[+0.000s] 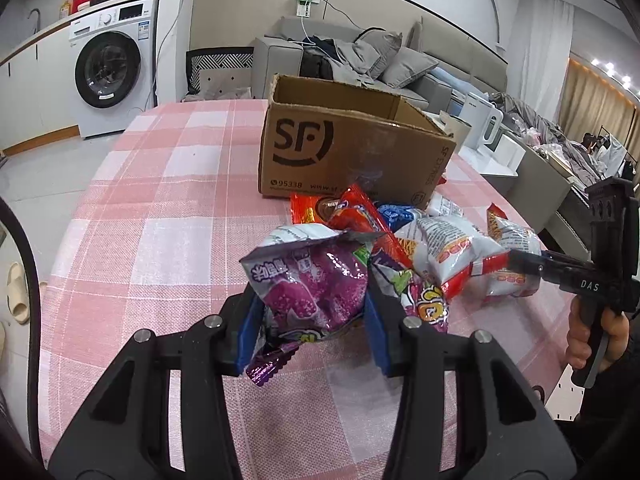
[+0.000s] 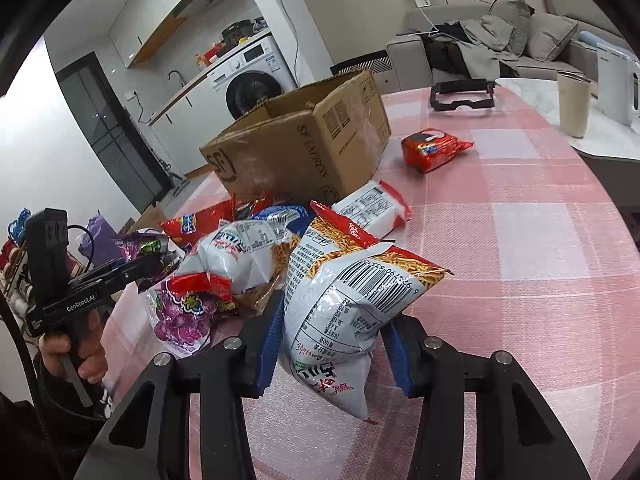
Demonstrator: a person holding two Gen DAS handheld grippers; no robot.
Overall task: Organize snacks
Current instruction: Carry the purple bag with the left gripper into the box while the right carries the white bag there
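My left gripper (image 1: pixel 312 316) pinches the purple bag (image 1: pixel 310 284), my right gripper (image 2: pixel 332 344) the noodle bag (image 2: pixel 340 300), both bound for the box (image 1: pixel 344 152) behind.

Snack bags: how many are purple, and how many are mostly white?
purple bag: 2
white bag: 3
total: 5

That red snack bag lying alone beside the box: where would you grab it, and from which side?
Grip the red bag across its puffy middle, coming from above. It lies flat on the tablecloth, apart from the box, with clear space all round; its crimped ends look thin and slippery.
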